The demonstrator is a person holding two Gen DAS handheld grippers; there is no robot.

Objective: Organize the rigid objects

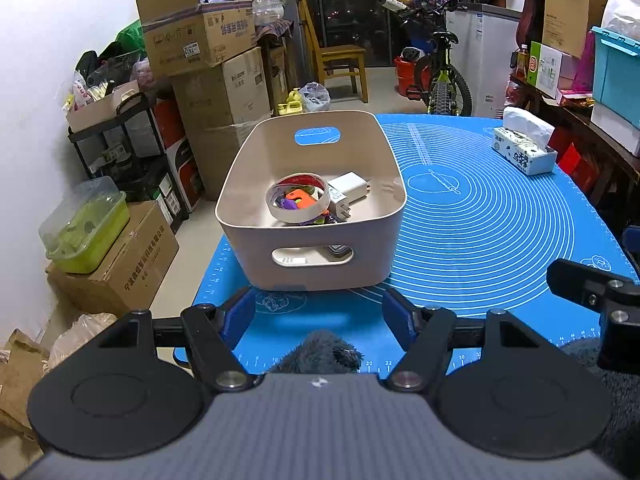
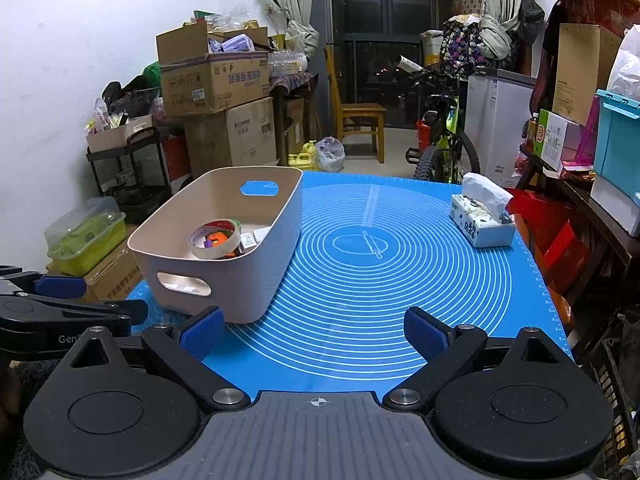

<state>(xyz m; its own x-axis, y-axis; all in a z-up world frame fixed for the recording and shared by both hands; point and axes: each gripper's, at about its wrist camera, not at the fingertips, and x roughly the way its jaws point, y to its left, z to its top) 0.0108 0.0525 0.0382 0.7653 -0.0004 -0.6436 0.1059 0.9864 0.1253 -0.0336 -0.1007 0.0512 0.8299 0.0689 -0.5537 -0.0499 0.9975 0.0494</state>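
A beige plastic bin (image 1: 240, 184) with handle cut-outs stands on the blue mat (image 1: 480, 220), at its left side. Inside lie a roll of tape (image 1: 298, 198), a white charger plug (image 1: 348, 190) and small orange and purple items (image 1: 298, 200). The bin also shows in the right wrist view (image 2: 280, 232), with the tape roll (image 2: 216, 238) in it. My left gripper (image 1: 318, 312) is open and empty, just in front of the bin. My right gripper (image 2: 314, 334) is open and empty, over the mat to the right of the bin.
A tissue box (image 1: 524, 148) sits at the mat's far right; it also shows in the right wrist view (image 2: 482, 216). Stacked cardboard boxes (image 1: 208, 64), a shelf cart (image 1: 128, 148), a wooden chair (image 1: 340, 64) and a bicycle (image 1: 436, 76) stand beyond the table.
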